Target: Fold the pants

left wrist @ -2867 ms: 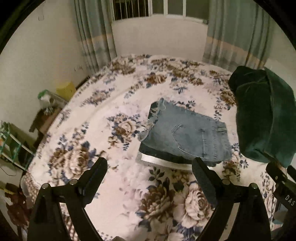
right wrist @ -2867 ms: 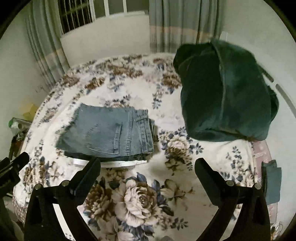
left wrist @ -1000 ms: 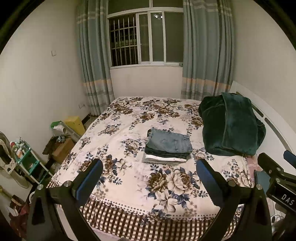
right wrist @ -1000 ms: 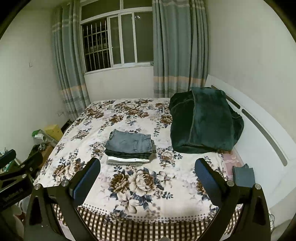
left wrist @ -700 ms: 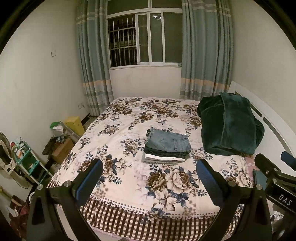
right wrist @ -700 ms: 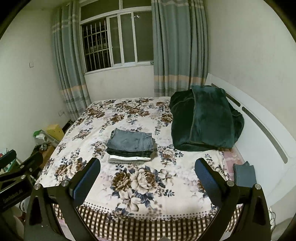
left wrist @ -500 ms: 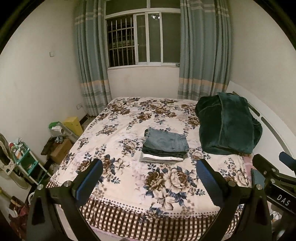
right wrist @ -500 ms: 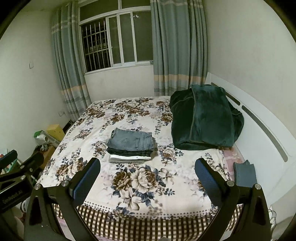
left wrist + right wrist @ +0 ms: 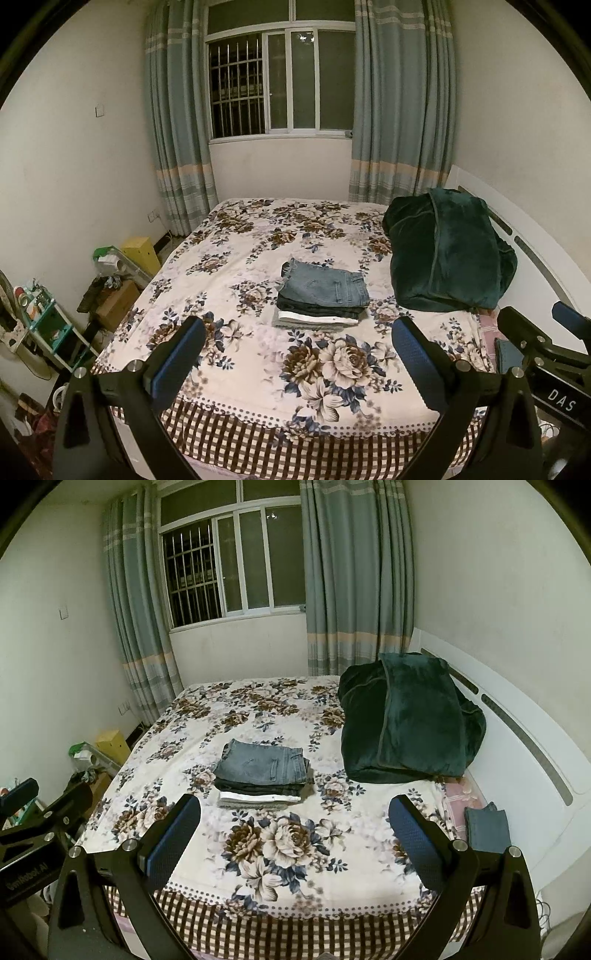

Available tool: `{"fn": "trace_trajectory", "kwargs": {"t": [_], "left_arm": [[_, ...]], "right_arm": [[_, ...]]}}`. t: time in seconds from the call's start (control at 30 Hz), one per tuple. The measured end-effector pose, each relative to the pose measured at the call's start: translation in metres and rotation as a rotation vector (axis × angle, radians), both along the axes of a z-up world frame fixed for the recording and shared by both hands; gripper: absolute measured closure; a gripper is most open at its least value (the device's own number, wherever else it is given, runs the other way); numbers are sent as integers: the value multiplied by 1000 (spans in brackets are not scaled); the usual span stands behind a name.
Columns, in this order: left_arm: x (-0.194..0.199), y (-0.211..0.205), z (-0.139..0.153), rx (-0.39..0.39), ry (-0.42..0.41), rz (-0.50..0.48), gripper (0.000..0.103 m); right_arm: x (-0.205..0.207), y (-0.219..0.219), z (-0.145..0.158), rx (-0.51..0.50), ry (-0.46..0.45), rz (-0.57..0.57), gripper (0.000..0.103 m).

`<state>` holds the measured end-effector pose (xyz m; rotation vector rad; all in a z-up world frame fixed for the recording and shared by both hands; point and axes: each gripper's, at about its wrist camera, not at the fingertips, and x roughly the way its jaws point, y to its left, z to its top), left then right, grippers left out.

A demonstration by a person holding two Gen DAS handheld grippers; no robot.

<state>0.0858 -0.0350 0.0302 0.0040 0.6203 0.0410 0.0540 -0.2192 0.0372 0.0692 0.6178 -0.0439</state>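
- At the middle of the bed (image 9: 229,266), the folded jeans (image 9: 325,286) top a squared stack of folded clothes (image 9: 316,314), well back from the checkered near edge.
- Right of the stack, a dark green blanket (image 9: 448,254) is heaped against the headboard (image 9: 524,738).
- Bare floral sheet lies between the stack and the bed's near and left edges.
- The left gripper (image 9: 298,334) has its jaws spread wide, holding nothing, off the near edge.
- The right gripper (image 9: 294,812) is likewise wide and unloaded.
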Motion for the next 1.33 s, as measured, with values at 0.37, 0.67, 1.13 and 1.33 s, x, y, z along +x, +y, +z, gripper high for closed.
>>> {"fn": "trace_trajectory", "kwargs": {"t": [0.37,0.67,1.13,1.33], "left_arm": [[0,1,0,-5,-1,3,0],[-1,0,1,2,-13,15,0],[-1,1,0,1,-13,16,0],[-2,0,3,0,-33,25,0]], "right_arm": [[-4,1,2,0,0,-3,0],[-3,1,10,2,-3,-2,0],[-3,4,14,3,-4,-4,0],[-5,3,12,4,-5,-4,0]]}}
